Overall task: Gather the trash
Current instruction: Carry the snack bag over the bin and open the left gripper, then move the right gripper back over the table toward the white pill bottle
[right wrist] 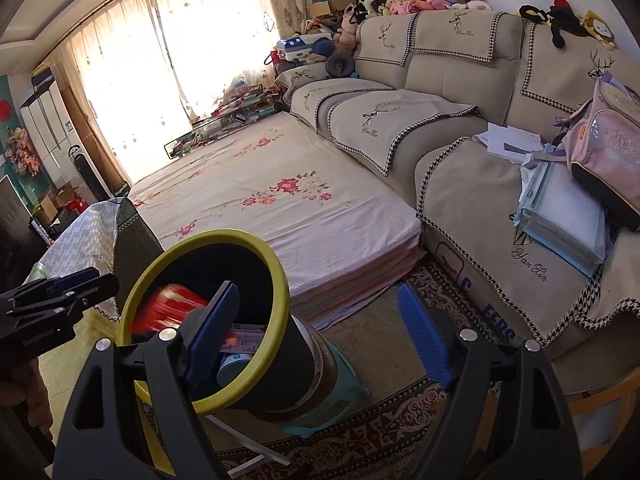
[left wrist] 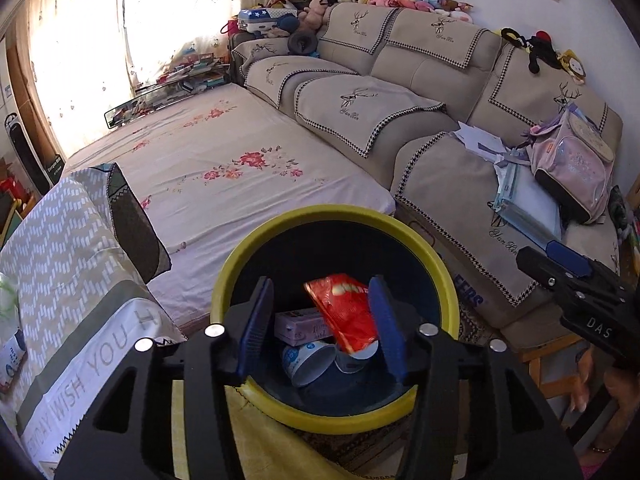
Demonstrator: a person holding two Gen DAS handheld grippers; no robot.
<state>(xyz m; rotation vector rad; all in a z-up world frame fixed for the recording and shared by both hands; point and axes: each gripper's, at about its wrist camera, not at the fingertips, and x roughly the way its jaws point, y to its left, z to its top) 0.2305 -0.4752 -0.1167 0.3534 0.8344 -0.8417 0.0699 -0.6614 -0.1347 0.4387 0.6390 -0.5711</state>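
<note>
Red wrapper point(left wrist: 347, 312) is dropping between my left gripper's point(left wrist: 322, 326) half-spread fingers, brushing the right pad, above the bin point(left wrist: 436, 264) holding a cup point(left wrist: 306, 362) and box point(left wrist: 298, 326). Right gripper point(right wrist: 320, 334) is hanging wide and empty, the bin by its left finger.

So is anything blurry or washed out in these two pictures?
Left wrist view: curtains blown out white by backlight, red wrapper sharp. Right wrist view: same glare at the window, red wrapper motion-smeared in the bin; fisheye bends the edges.
</note>
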